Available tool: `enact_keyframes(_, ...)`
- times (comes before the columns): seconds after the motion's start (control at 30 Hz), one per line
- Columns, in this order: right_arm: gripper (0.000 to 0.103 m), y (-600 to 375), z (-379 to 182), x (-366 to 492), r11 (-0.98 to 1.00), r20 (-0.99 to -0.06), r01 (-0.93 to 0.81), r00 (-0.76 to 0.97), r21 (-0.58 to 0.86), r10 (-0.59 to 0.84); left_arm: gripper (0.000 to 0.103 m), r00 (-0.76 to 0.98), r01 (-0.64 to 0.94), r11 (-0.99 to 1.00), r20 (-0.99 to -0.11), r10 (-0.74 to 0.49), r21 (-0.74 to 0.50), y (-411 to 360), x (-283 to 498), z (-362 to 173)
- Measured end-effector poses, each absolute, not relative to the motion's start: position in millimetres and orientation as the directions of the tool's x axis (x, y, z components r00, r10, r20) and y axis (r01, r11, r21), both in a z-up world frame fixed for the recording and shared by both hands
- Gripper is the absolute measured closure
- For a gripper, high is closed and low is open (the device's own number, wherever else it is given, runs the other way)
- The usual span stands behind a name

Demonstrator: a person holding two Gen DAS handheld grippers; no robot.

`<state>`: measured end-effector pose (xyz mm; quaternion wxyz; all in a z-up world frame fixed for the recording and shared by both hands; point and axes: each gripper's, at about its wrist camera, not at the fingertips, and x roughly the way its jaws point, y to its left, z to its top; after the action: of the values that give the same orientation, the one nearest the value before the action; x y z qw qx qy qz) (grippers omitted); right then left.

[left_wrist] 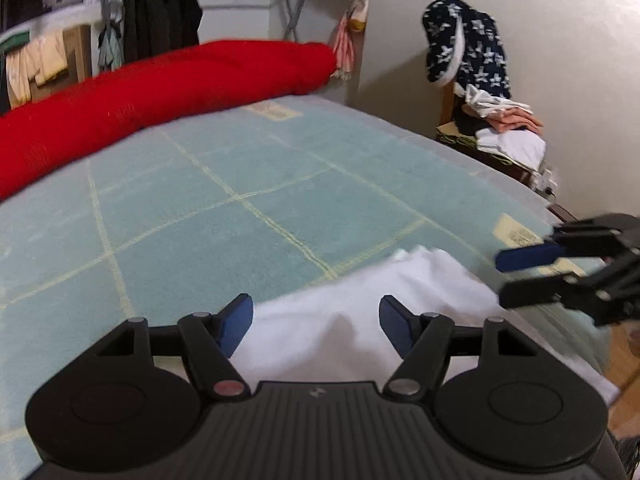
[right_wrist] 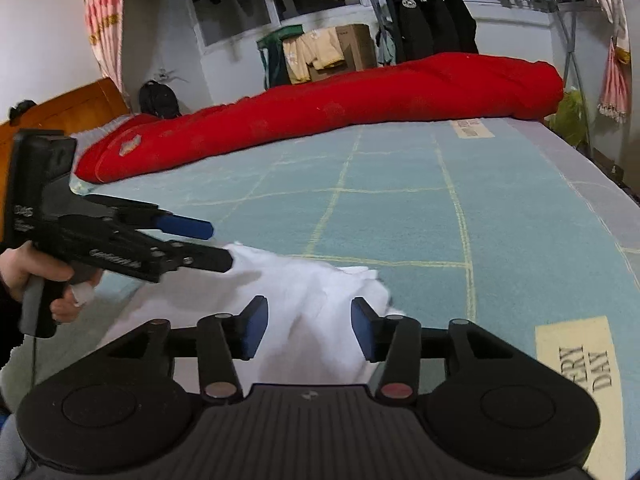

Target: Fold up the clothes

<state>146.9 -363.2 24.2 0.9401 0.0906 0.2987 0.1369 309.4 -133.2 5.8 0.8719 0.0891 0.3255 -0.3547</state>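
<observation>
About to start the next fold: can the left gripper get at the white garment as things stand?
Probably yes. The left gripper is open with the white garment right under its fingers, nothing between; the right gripper stands off to the side.

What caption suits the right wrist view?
Both open grippers, right and left, over a white garment on the bed.

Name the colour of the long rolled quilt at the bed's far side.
Red quilt, clearest in the right wrist view.

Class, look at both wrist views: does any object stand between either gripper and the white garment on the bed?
Nothing visible does. The white garment lies directly ahead of the open left gripper and open right gripper; only blue blanket surrounds it.
</observation>
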Motion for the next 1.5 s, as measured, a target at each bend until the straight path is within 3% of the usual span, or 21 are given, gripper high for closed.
enact_keyframes(0.1, 0.037, -352, 26, 131, 0.933, -0.531, -0.24, 0.771, 0.267, 0.351, 0.03, 0.485, 0.71, 0.693, -0.63, -0.606, -0.12, -121, 273, 10)
enact_keyframes(0.33, 0.035, -329, 0, 105, 0.917, -0.584, -0.267, 0.709, 0.296, 0.395, 0.029, 0.416, 0.616, 0.735, -0.677, -0.608, -0.282, -98, 222, -19)
enact_keyframes(0.53, 0.033, -341, 3, 82, 0.92, -0.569, -0.184, 0.739, 0.345, 0.361, 0.029, 0.486, 0.545, 0.8, -0.683, -0.545, -0.251, -87, 200, -9)
enact_keyframes(0.73, 0.027, -335, 18, 63, 0.929, -0.541, -0.157, 0.775, 0.334, 0.325, 0.027, 0.504, 0.578, 0.769, -0.623, -0.599, -0.273, -94, 181, 13)
enact_keyframes(1.13, 0.02, -325, 17, 52, 0.931, -0.557, -0.135, 0.769, 0.339, 0.314, 0.027, 0.47, 0.477, 0.816, -0.689, -0.551, -0.327, -88, 175, -20)
enact_keyframes(1.33, 0.018, -332, 11, 39, 0.953, -0.584, -0.058, 0.779, 0.297, 0.229, 0.026, 0.537, 0.431, 0.864, -0.695, -0.478, -0.262, -75, 159, -9)
enact_keyframes(1.5, 0.016, -320, 15, 31, 0.943, -0.549, -0.123, 0.787, 0.309, 0.282, 0.024, 0.576, 0.415, 0.881, -0.685, -0.446, -0.225, -69, 149, 0)
